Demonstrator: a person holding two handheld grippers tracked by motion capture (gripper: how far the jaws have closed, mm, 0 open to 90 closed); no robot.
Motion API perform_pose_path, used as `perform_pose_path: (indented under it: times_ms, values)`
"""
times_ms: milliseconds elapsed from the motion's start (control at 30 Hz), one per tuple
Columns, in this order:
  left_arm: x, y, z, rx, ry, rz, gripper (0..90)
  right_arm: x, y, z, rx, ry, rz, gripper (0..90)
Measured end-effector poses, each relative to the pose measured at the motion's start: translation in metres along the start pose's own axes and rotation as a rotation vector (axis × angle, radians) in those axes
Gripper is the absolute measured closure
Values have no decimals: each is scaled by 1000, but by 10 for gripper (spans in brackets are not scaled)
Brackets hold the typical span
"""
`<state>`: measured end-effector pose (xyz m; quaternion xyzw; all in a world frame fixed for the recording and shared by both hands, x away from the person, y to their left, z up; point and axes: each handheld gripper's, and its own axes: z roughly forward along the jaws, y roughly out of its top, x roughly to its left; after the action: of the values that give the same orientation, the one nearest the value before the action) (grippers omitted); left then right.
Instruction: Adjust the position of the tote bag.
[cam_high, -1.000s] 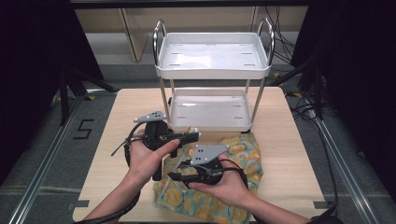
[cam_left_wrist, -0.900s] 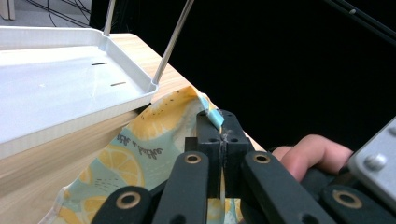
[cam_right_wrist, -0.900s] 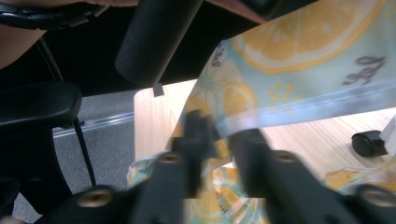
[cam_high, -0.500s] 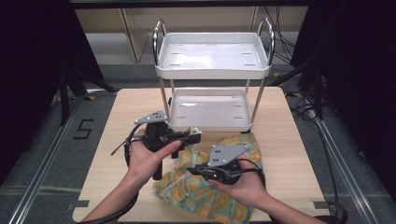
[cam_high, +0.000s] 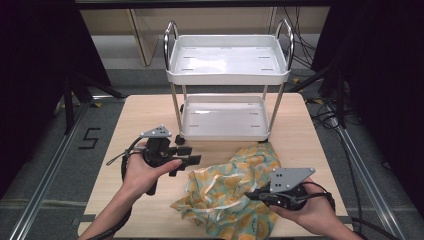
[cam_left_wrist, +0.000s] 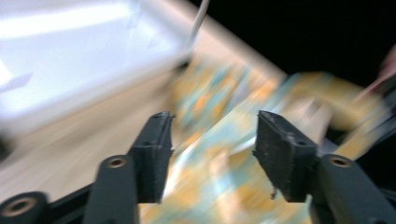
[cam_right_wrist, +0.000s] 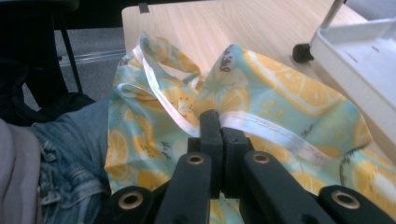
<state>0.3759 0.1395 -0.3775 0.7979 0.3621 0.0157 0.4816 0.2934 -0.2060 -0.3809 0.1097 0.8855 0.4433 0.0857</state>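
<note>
Your right claw (cam_right_wrist: 219, 122) is pinched tight on the white stitched hem of the lemon-print cloth (cam_high: 232, 185), its flat black pads meeting with the trim caught between them. Your left claw (cam_left_wrist: 212, 140) has just been opening; its rough, matte pads now stand apart with nothing pressed between them, the soft fabric lying blurred beyond. The cloth is thin and crumpled, pale blue with yellow citrus slices, heaped on the near right part of the pale wood-grain table (cam_high: 135, 120). Behind it stands a small two-tier cart (cam_high: 227, 75), with glossy white trays on slim chrome posts.
</note>
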Motion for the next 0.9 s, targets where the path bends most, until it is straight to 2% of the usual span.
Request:
perform_pose_path:
  times_ms: [33,100,133,200,267,300,333,367,433,467,500,533,567,600,633,700,733,767,800,833,867,900]
  values:
    - [8,-5,6,79,3,8,392,-1,-3,-4,10,-1,14,900]
    - [22,-17,20,176,-13,16,387,-2,-6,-7,12,-9,23,900]
    - [28,-23,26,211,-21,21,387,-2,-6,-7,12,-9,23,900]
    - [35,-34,38,261,-60,3,378,-4,-9,-8,4,-22,15,900]
    - [41,-43,47,316,-104,3,363,-3,-10,-9,15,-14,34,900]
    - [41,-46,49,371,-103,6,364,-4,-11,-9,13,-16,32,900]
    - [42,-51,53,402,-132,12,366,-4,-11,-10,17,-12,34,900]
    - [42,-55,56,422,-154,17,367,-5,-12,-10,18,-14,33,900]
    - [42,-60,62,459,-157,42,396,-6,-13,-10,15,-11,24,900]
    - [41,-62,64,466,-149,60,437,-6,-13,-10,16,-11,26,900]
    - [41,-62,66,456,-151,74,483,-6,-13,-10,17,-11,29,900]
    - [41,-63,69,447,-159,78,573,-5,-13,-11,19,-9,34,900]
    - [40,-64,71,440,-166,91,609,-5,-13,-11,21,-13,38,900]
    - [39,-64,72,446,-162,112,651,-6,-13,-12,21,-13,34,900]
    - [38,-64,74,445,-160,121,686,-5,-13,-12,13,-13,39,900]
    - [37,-61,75,441,-138,127,814,-6,-13,-13,17,-14,43,900]
    - [38,-58,73,416,-119,106,879,-6,-13,-13,9,-15,40,900]
    - [39,-55,72,392,-125,100,894,-7,-14,-13,9,-16,45,900]
    - [41,-51,69,359,-111,105,895,-7,-14,-14,8,-19,42,900]
    - [41,-45,62,351,-64,112,896,-9,-15,-14,13,-14,32,900]
    - [43,-40,56,319,-44,131,896,-9,-15,-14,13,-14,32,900]
    - [44,-33,49,257,-32,128,896,-9,-15,-15,12,-14,39,900]
